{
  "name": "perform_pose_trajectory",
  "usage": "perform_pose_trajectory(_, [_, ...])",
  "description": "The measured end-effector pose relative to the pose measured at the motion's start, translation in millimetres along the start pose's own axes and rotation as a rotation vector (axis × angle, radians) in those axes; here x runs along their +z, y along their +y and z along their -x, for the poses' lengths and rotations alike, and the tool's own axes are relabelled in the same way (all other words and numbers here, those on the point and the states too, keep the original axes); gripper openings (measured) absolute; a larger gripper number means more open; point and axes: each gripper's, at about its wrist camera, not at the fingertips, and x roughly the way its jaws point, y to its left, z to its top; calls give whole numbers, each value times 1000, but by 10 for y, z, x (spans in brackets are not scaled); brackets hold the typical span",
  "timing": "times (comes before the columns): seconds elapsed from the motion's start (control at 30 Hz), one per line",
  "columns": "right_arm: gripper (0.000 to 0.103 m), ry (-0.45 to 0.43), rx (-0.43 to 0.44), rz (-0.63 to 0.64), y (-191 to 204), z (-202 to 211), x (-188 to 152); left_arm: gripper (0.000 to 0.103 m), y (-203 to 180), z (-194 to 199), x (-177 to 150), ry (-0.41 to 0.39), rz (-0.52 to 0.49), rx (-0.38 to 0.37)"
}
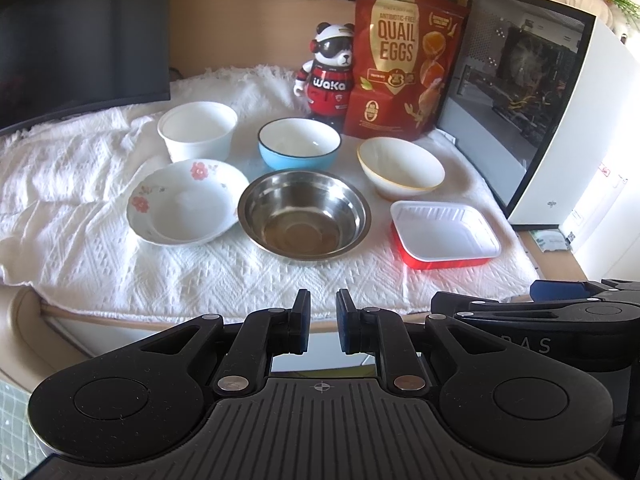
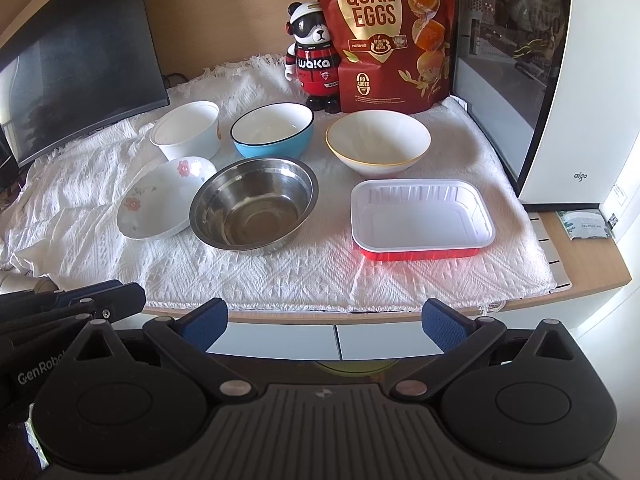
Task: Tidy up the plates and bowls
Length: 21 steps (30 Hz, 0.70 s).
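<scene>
Several dishes stand on a white cloth (image 1: 100, 168), apart from both grippers. At the back are a white paper bowl (image 1: 197, 130), a blue bowl (image 1: 299, 143) and a gold-rimmed white bowl (image 1: 400, 166). In front are a flowered bowl (image 1: 186, 202), a steel bowl (image 1: 303, 214) touching it, and a red foil tray (image 1: 444, 232) with a white inside. All of them are empty. My left gripper (image 1: 323, 304) hovers shut at the table's near edge, holding nothing. My right gripper (image 2: 324, 312) hangs open and empty before the tray (image 2: 422, 218) and steel bowl (image 2: 254, 208).
A panda figure (image 1: 330, 72) and a red quail-egg bag (image 1: 400, 60) stand behind the bowls. A dark monitor (image 1: 80, 40) fills the left, and a white computer case (image 1: 560, 120) walls off the right. The wooden table edge (image 2: 592, 276) runs near the grippers.
</scene>
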Motion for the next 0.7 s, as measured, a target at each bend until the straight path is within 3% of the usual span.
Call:
perform_pose_trajectory(0.53, [103, 4, -4, -4, -4, -4, 12, 17, -6, -10, -22, 6, 8, -7])
perform_pose_trajectory(0.7, [103, -9, 3, -13, 0, -43, 39, 17, 194, -138, 101, 34, 73, -50])
